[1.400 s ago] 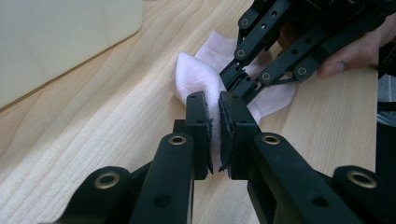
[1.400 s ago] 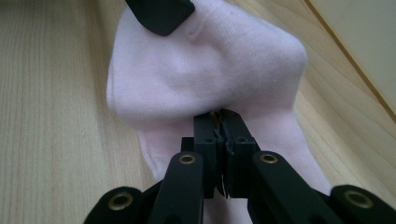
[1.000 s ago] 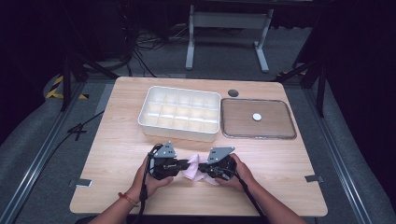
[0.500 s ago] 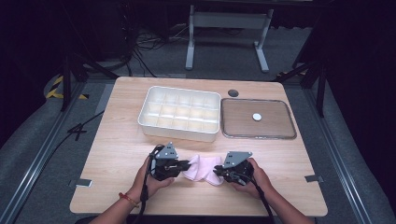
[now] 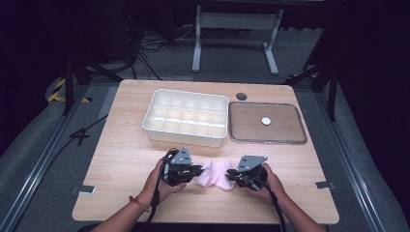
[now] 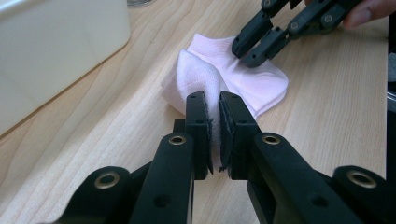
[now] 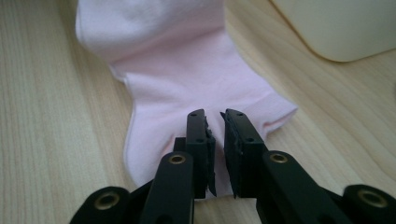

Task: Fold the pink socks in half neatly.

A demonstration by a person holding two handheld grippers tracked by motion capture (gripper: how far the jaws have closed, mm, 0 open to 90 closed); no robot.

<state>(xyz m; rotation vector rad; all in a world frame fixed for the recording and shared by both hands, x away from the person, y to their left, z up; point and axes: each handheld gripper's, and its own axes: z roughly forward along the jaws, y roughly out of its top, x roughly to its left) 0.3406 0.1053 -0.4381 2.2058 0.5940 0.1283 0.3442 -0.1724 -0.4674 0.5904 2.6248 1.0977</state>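
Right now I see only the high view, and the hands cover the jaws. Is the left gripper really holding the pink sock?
Observer: Yes. The left gripper is shut on a raised fold of the pink sock.
Operator: And the right one?
Observer: The right gripper has just been opening. A narrow gap shows between its pads, with no cloth pinched in it.
Operator: Does the sock lie flat?
Observer: By the right gripper it lies flat on the table. Toward the left gripper it bunches up.

The small white disc (image 5: 266,121) on the clear lid (image 5: 295,140) is too small to identify.
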